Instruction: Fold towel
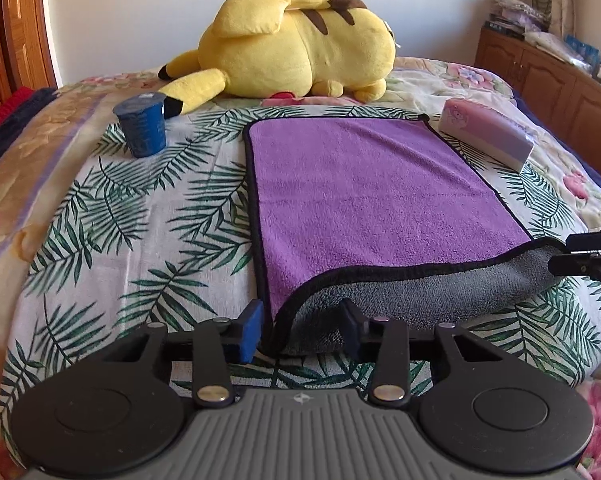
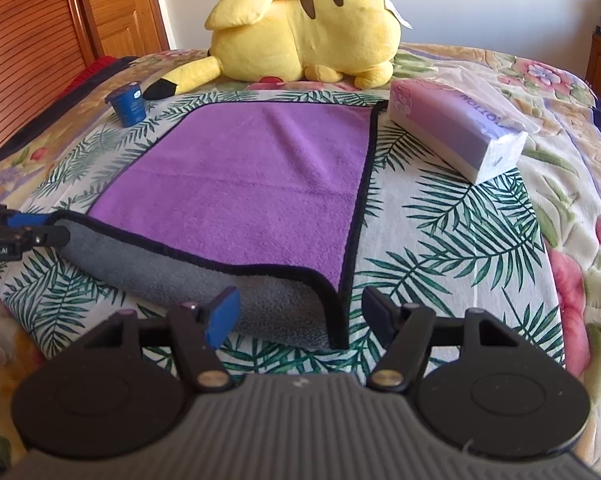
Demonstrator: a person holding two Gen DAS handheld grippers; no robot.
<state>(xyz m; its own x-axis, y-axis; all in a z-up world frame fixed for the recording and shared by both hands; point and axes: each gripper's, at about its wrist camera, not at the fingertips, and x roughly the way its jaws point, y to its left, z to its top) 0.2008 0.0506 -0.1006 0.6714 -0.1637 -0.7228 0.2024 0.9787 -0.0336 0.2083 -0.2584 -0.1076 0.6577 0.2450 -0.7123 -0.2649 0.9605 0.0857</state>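
Observation:
A purple towel [image 1: 376, 192] with black trim and a grey underside lies on the leaf-print bedspread [image 1: 148, 216]. Its near edge is folded over, showing a grey strip [image 1: 420, 300]. My left gripper [image 1: 302, 330] is open, its fingers on either side of the towel's near left corner. My right gripper [image 2: 300, 320] is open around the near right corner [image 2: 332, 312] of the towel [image 2: 256, 176]. Each gripper also shows at the edge of the other's view: the right gripper [image 1: 580, 258] and the left gripper [image 2: 24, 228].
A big yellow plush toy [image 1: 296, 44] lies at the far side of the bed. A blue cup [image 1: 142, 124] stands left of the towel. A pink-and-purple tissue pack [image 1: 488, 134] lies right of it. Wooden cabinets [image 1: 540, 68] stand at far right.

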